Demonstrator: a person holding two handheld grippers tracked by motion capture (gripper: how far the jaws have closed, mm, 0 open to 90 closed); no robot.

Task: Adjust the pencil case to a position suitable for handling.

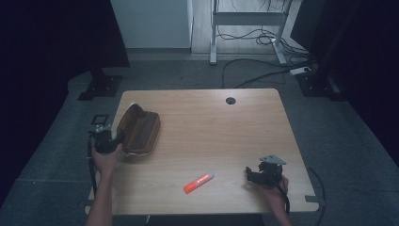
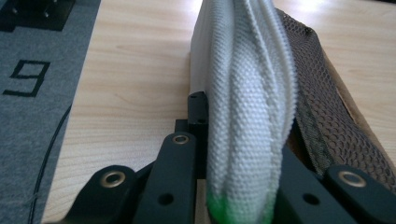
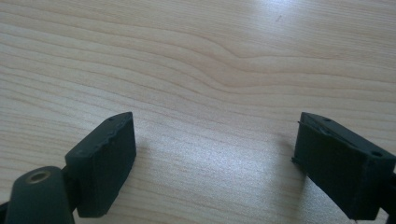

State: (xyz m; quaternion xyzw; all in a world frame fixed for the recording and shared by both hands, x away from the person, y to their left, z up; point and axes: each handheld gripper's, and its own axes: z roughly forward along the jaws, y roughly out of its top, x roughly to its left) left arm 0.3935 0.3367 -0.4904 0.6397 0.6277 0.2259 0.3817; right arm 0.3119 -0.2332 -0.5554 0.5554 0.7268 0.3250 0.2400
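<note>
Black jaws at the bottom of the left gripper view are clamped on a white woven edge, so the left gripper [image 2: 243, 186] is grasping the pencil case [image 2: 261, 93] by its rim, with dark honeycomb mesh lining showing just to the right of that white fabric. Behind the case runs pale wood, and at the upper left of that frame a grey floor mat [image 2: 28, 84] carries a printed black numeral.

Over to the right gripper view: two black jaws stand wide apart at the lower left and lower right corners, only bare wood grain between them. So the right gripper [image 3: 212, 158] is released, holding nothing, hovering close over the table [image 3: 210, 56].

From the high view, the left hand [image 1: 106, 157] sits at the left edge of the table, its gripper pressed against the brown case, which lies open-mouthed in the left middle of the frame. The right hand [image 1: 275, 188] is at the lower right, gripper near the table's near right corner, grey three-cornered plate on top.

Between the two, lower centre, an orange marker [image 1: 199, 182] with a white cap lies at a slant on the wood, well apart from the case and nearer the right gripper, touching neither.

Farther up, a round cable hole [image 1: 230, 100] sits near the far edge of the table. Beyond it, cables [image 1: 263, 70] trail across the grey floor below a white desk frame [image 1: 244, 19].
</note>
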